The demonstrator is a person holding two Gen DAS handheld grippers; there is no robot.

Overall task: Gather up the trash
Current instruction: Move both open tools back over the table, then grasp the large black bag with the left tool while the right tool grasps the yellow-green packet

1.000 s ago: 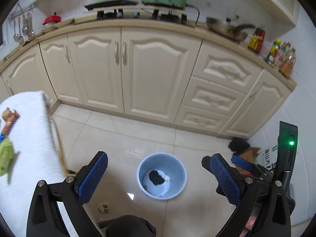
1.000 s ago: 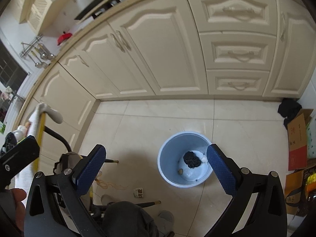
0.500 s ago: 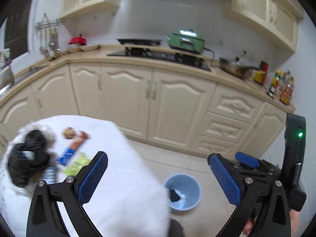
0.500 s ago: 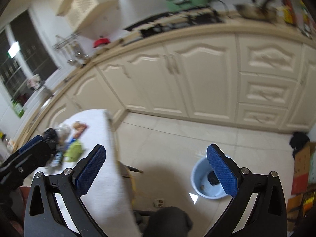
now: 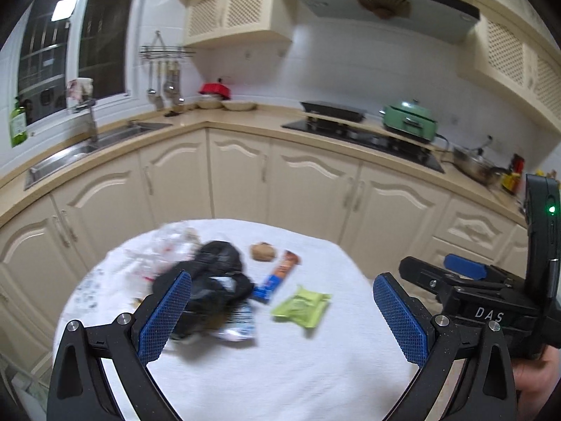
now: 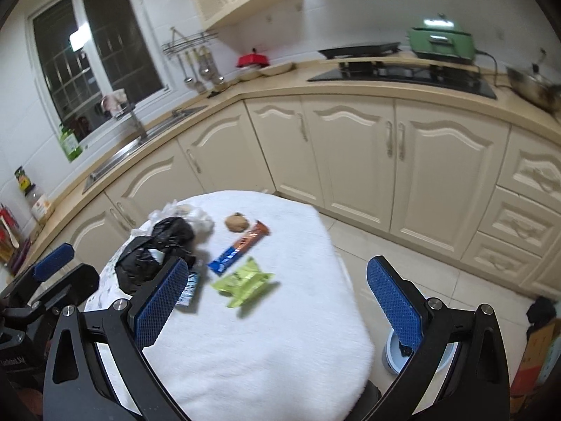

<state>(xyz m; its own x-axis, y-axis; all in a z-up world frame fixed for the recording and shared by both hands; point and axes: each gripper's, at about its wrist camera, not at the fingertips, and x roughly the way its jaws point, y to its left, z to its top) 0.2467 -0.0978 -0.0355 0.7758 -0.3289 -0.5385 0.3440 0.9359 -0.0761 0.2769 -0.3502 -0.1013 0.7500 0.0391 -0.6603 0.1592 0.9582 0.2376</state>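
Note:
A small table with a white cloth (image 5: 280,368) (image 6: 280,333) holds trash: a crumpled black bag (image 5: 214,280) (image 6: 154,252), a green wrapper (image 5: 303,307) (image 6: 245,282), a blue and orange snack wrapper (image 5: 278,275) (image 6: 238,247), a brown round lump (image 5: 263,252) (image 6: 236,222) and clear plastic (image 5: 164,245). My left gripper (image 5: 280,319) and my right gripper (image 6: 277,301) are both open and empty above the table's near side. A blue bin (image 6: 392,354) with dark trash inside stands on the floor to the right of the table, partly hidden.
Cream kitchen cabinets (image 5: 315,182) run behind the table, with a sink (image 5: 87,147), a hob (image 5: 361,133) and a green pot (image 5: 408,121) on the counter. A cardboard box (image 6: 536,358) sits on the floor at the right. The right gripper shows in the left view (image 5: 466,280).
Both grippers have swung up and left from the blue bin on the floor to the table with the trash. Both stayed open and empty.

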